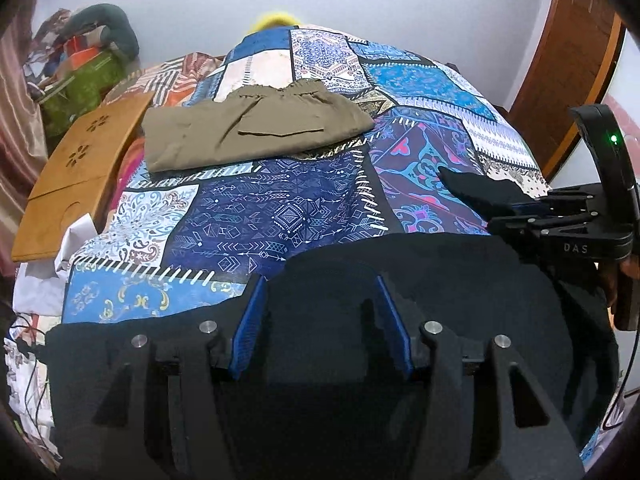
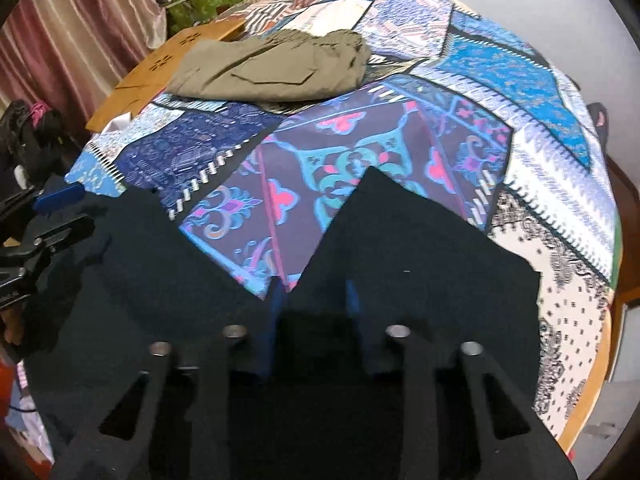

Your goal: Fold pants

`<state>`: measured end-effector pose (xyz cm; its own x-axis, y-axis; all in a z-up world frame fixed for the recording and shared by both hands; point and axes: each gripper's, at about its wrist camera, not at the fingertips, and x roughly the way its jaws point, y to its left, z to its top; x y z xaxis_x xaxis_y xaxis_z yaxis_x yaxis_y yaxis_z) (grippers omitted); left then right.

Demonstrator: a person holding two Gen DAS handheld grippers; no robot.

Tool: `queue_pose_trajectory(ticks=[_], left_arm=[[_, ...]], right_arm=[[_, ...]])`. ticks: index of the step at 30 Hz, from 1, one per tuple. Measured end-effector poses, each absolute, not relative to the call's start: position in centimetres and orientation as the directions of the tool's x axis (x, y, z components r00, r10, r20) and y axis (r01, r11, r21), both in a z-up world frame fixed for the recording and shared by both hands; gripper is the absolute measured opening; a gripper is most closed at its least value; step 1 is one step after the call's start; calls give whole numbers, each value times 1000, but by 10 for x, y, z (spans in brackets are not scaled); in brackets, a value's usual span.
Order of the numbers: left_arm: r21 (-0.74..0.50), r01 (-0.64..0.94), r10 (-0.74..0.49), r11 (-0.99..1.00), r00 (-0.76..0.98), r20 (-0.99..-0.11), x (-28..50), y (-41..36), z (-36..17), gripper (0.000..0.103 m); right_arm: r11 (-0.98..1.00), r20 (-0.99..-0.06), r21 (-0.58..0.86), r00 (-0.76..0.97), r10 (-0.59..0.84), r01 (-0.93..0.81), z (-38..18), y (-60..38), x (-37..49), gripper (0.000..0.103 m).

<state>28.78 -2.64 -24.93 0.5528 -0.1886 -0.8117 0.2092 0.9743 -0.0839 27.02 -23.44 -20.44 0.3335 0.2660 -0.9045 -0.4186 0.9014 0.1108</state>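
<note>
Through the left wrist camera I saw the left gripper (image 1: 322, 320) with its blue-padded fingers (image 1: 249, 326) spread apart, black fabric lying between and under them. That fabric was the black pants (image 1: 420, 280), draped across the near edge of the patchwork bedspread (image 1: 256, 212). The right gripper (image 1: 516, 208) stood off to the right of the left one, its tips pinched on a raised corner of the black pants. Beyond the black pants, toward the far end of the bedspread, a folded pair of olive pants (image 1: 256, 128) lay flat, and just left of those a wooden lap tray (image 1: 76, 160) overlapped the bedspread's edge.

From the right wrist camera the picture was blurred. The right gripper (image 2: 316, 300) seemed closed on the black pants (image 2: 400, 264), though the dark cloth hid its pads almost entirely, so I took that from the other view. A pointed fold of the black pants rose just ahead of the fingers over the purple patch of the bedspread (image 2: 520, 92). The left gripper (image 2: 52, 216) showed at the left edge, resting against the same garment. The olive pants (image 2: 276, 68) lay at the far end of the bedspread.
</note>
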Motion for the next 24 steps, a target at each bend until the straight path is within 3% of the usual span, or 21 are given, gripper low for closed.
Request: queue_pose_trajectory(ticks=[2, 15, 24], left_arm=[[-90, 208, -193, 974, 551, -812, 287, -26, -248, 55], [-79, 271, -228, 959, 580, -782, 250, -54, -210, 55], [-80, 341, -268, 937, 549, -792, 221, -98, -207, 61]], right_arm=[[904, -899, 117, 342, 273, -412, -202, -239, 268, 18], [943, -739, 174, 595, 315, -283, -116, -311, 181, 17], [969, -754, 212, 609, 245, -127, -146, -371, 104, 16]])
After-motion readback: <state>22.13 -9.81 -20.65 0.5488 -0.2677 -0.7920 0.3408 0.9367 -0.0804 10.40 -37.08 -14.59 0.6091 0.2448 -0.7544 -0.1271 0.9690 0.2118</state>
